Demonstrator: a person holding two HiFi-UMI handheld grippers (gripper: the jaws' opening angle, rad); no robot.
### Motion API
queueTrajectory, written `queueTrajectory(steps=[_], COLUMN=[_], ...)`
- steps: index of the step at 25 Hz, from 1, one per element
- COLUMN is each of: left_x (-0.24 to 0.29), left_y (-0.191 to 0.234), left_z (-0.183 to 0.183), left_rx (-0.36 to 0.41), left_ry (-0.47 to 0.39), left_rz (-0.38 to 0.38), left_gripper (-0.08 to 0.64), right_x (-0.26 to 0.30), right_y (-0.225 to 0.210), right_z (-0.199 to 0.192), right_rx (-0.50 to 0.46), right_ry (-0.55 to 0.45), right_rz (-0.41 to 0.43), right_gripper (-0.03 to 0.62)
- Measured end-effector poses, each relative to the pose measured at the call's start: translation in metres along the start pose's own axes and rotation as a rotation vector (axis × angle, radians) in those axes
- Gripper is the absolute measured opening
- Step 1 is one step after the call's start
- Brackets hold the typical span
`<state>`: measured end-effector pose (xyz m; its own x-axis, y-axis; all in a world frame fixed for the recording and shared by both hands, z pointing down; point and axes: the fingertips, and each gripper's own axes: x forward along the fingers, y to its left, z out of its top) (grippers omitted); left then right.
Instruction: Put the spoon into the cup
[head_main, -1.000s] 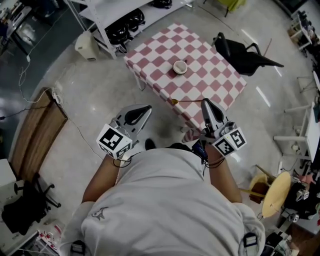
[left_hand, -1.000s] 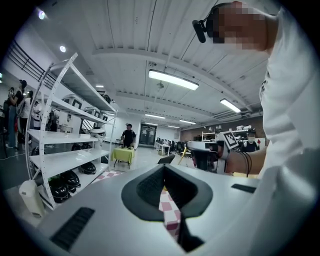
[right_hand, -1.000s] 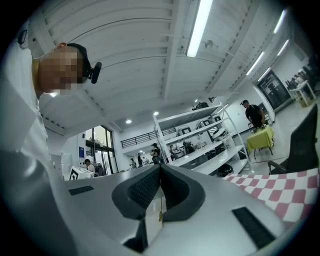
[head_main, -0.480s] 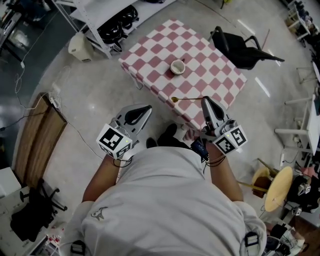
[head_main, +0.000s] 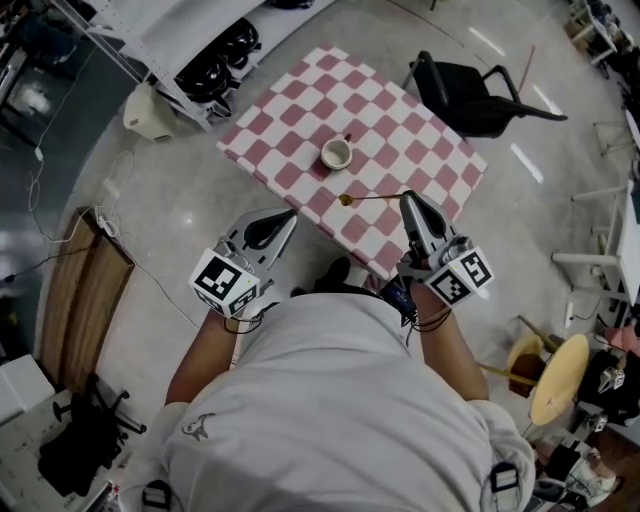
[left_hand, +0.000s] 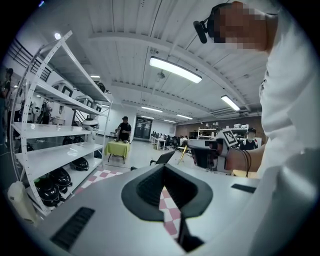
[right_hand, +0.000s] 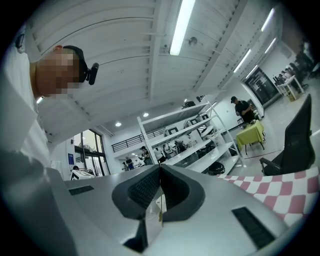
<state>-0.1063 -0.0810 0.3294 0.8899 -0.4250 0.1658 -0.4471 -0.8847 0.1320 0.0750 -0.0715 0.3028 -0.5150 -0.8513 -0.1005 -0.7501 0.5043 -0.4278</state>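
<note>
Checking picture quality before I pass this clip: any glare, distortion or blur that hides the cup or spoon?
Head view: edges bend, glare streaks on the floor, yet cup and spoon read clearly, though small. Left gripper view: fisheye circle, black corners, ceiling light blown out. Right gripper view: same fisheye; spoon only a thin sliver in the right tongs.

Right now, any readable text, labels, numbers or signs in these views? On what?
No readable words or numbers anywhere.
Square marker on the left gripper: black-and-white pattern, no letters.
Square marker on the right gripper: same pattern, no letters.
Grey mark on the shirt: too small to read.
Blue wall sign, right gripper view: too blurred to read.
</note>
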Motion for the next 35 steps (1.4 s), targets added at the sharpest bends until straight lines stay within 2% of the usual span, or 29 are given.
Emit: queueTrajectory(steps=[5,9,14,20,26,30,35], left_x=[0.038,0.064,0.097,0.125,0.147,0.158,0.168], left_y=[0.009,0.017,0.024,0.047,0.082,0.104,0.126], left_z=[-0.001,-0.002,-0.013,-0.018,-0.021,-0.035,-0.055], left_rx=[0.012,-0.026,-0.036,-0.036,-0.038,-0.017,-0.083], left_ry=[0.014,0.012,0.046,0.089,0.123,0.169,0.208], left_rz=[-0.009,-0.017,-0.070,-0.143,-0.182,-0.211,-0.243], left_gripper=[0.014,0.012,0.014,0.012,0.013,0.014,0.013], right_x=[0.002,0.005,0.011,0.024,0.048,0.066,0.081], right_y=[-0.029,-0.052,-0.076,-0.097,-0.119,-0.134,-0.153], right_z=[0.014,0.021,0.021,0.012,-0.002,-0.016,-0.035], right_rx=[-0.017,-0.012,0.001,0.016,0.049,0.082,0.115], right_ry=[-0.010,-0.015,-0.030,-0.030,-0.019,-0.006,0.014], right_rz=[-0.001,-0.022,-0.059,-0.121,-0.170,-0.200,-0.243], right_gripper=[0.032,0.032,0.032,0.032,0.034,0.034,0.033])
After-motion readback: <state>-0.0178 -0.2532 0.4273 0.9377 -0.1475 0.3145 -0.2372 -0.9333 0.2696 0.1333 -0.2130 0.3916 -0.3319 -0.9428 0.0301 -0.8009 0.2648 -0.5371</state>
